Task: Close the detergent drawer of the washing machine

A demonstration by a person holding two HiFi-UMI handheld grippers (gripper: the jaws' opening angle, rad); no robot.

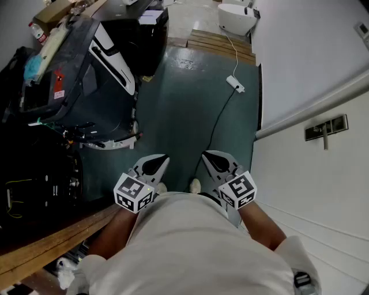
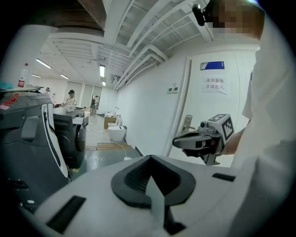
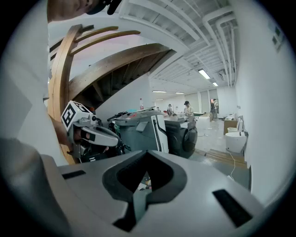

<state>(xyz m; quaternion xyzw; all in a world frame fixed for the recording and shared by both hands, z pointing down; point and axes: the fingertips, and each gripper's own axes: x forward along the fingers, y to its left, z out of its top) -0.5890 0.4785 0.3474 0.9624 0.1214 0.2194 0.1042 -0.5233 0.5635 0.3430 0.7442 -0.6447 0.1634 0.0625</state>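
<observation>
Several washing machines stand at the left: a dark grey one (image 1: 98, 80) (image 3: 138, 129) leaning near me and a black front-loader (image 1: 141, 34) (image 3: 185, 134) behind it. I cannot make out a detergent drawer on any of them. I hold both grippers close to my waist over the green floor (image 1: 190, 109), away from the machines. My left gripper (image 1: 163, 159) (image 2: 150, 180) is shut with nothing in it. Beside it, my right gripper (image 1: 206, 155) (image 3: 141, 185) is also shut and empty. Each one shows in the other's view: the right gripper (image 2: 199, 141), the left gripper (image 3: 92, 134).
A white wall and a door with a metal handle (image 1: 326, 129) run along the right. A power strip (image 1: 235, 84) with its cable lies on the floor ahead, before a wooden pallet (image 1: 222, 43) and a white toilet (image 1: 236, 17). A wooden beam (image 1: 52, 242) is at the lower left.
</observation>
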